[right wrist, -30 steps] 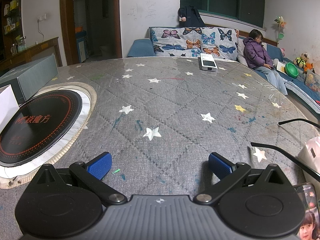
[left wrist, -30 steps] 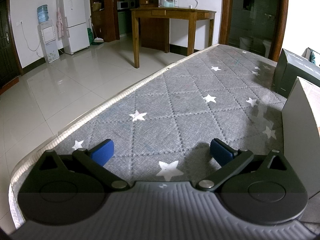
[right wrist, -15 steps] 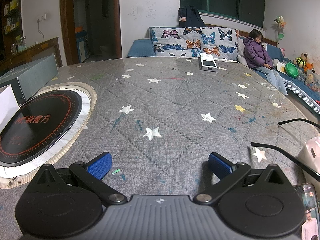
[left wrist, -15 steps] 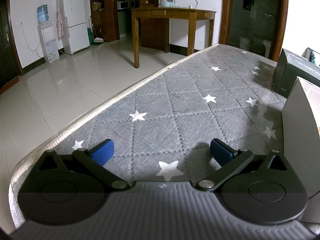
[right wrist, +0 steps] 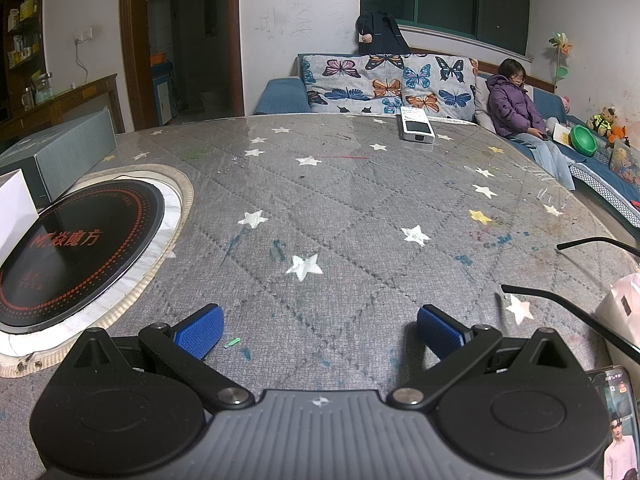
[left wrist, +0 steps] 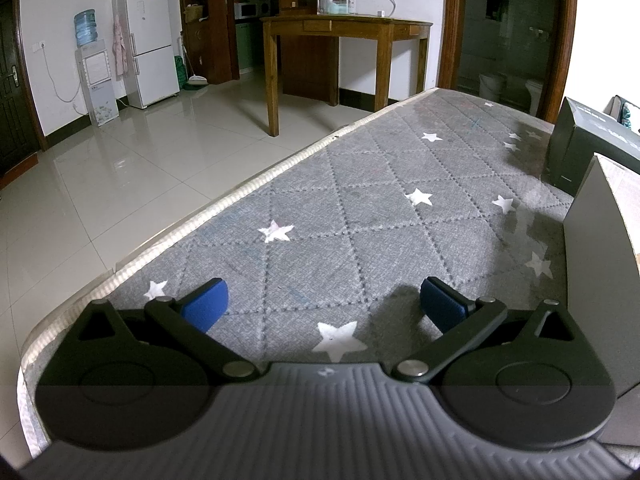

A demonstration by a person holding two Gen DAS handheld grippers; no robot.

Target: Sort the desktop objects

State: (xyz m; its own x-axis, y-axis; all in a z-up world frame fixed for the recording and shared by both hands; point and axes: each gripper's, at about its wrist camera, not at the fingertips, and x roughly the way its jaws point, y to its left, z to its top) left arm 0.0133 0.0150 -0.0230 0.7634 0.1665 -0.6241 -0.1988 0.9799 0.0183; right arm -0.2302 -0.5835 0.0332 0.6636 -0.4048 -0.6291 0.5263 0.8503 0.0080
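Observation:
Both grippers rest low over a round table with a grey star-patterned cover (right wrist: 344,208). My left gripper (left wrist: 324,304) is open and empty near the table's left edge. My right gripper (right wrist: 320,330) is open and empty. A white box-like device (right wrist: 417,130) lies at the far side of the table. Black glasses (right wrist: 568,308) lie at the right, beside a pale pink item (right wrist: 620,308). A phone (right wrist: 616,424) with a lit screen lies at the bottom right. A tiny green scrap (right wrist: 232,343) lies by my right gripper's left finger.
A black induction cooktop (right wrist: 72,252) is set into the table at left. A dark long box (right wrist: 60,152) and a white box (right wrist: 12,208) stand behind it; they also show at the right of the left wrist view, dark box (left wrist: 592,144), pale box (left wrist: 600,272). A child (right wrist: 516,108) sits on the sofa.

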